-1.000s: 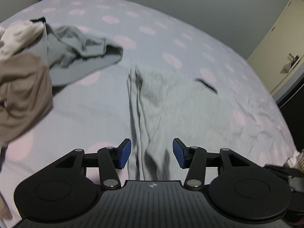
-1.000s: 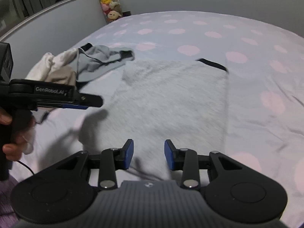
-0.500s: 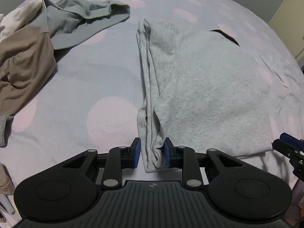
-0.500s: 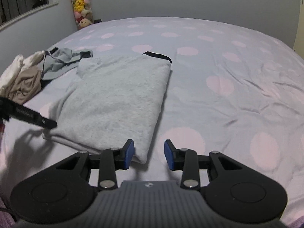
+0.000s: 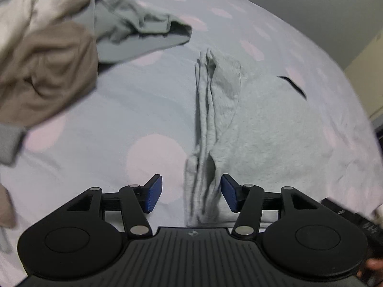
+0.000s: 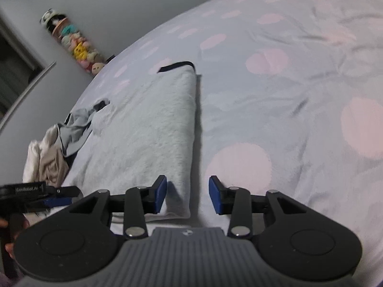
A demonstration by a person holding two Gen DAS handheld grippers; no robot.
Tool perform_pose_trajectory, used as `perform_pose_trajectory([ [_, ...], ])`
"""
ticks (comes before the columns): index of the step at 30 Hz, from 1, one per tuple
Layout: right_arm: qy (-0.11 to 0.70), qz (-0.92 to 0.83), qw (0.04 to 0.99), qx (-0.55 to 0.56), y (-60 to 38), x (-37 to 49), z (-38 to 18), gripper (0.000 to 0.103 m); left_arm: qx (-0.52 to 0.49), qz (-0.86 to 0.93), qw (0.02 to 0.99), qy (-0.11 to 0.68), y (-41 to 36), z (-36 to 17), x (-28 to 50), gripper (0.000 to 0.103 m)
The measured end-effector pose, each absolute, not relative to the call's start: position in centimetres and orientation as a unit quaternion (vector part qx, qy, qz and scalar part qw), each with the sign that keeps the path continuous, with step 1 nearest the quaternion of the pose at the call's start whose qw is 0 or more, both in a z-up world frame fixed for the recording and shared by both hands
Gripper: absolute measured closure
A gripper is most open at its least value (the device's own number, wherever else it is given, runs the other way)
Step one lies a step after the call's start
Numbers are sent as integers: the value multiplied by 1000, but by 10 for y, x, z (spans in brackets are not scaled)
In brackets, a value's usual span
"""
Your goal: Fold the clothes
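Grey knit garment (image 5: 270,131) partly folded flat on the dotted bed sheet (image 5: 134,110), with more clothes waiting.

Lying at centre of both views, sides already turned in, a narrow folded strip along its left edge in the left wrist view, a black-trimmed end at the far side. Left claw (image 5: 191,193) opening, blue pads straddling the near corner of that strip without pressing it. Right claw (image 6: 187,197) apart and widening, near right corner of the garment between the pads, not yet pinched. Probably left to do: the crosswise fold. Unfolded at upper left: a grey-blue piece (image 5: 134,35), a tan piece (image 5: 47,71), a white piece (image 5: 26,12).
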State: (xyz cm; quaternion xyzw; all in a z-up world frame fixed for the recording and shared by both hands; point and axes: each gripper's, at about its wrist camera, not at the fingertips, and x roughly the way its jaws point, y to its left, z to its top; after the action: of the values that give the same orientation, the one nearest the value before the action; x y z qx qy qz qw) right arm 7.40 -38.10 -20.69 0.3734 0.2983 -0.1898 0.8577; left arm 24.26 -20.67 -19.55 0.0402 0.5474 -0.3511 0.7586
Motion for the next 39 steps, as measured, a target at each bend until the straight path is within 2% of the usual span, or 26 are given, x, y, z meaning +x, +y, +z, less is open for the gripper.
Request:
perform_pose_trajectory([
  [7,300,-160,845,412,-383,82,-222,61,48,-359,744,562,-216,-206,241,50],
  [9,300,-154,844,416,-383,83,-224,73,58,-362,746,555,-216,-205,238,53],
  [11,298,-148,843,423,-383,83,-224,82,57,-372,744,552,-217,-203,238,73],
  [14,289,-141,844,429,-383,81,-222,91,59,-387,740,547,-221,-201,236,87],
  [17,279,-134,848,430,-383,75,-210,93,73,-390,739,544,-225,-194,233,92],
  [25,289,-132,842,436,-381,41,-161,94,74,-412,710,567,-220,-160,208,93],
  [30,321,-137,839,418,-374,3,-142,94,117,-432,678,584,-222,-154,173,93],
  [39,344,-140,847,381,-359,-20,-157,92,185,-395,670,600,-246,-157,162,92],
])
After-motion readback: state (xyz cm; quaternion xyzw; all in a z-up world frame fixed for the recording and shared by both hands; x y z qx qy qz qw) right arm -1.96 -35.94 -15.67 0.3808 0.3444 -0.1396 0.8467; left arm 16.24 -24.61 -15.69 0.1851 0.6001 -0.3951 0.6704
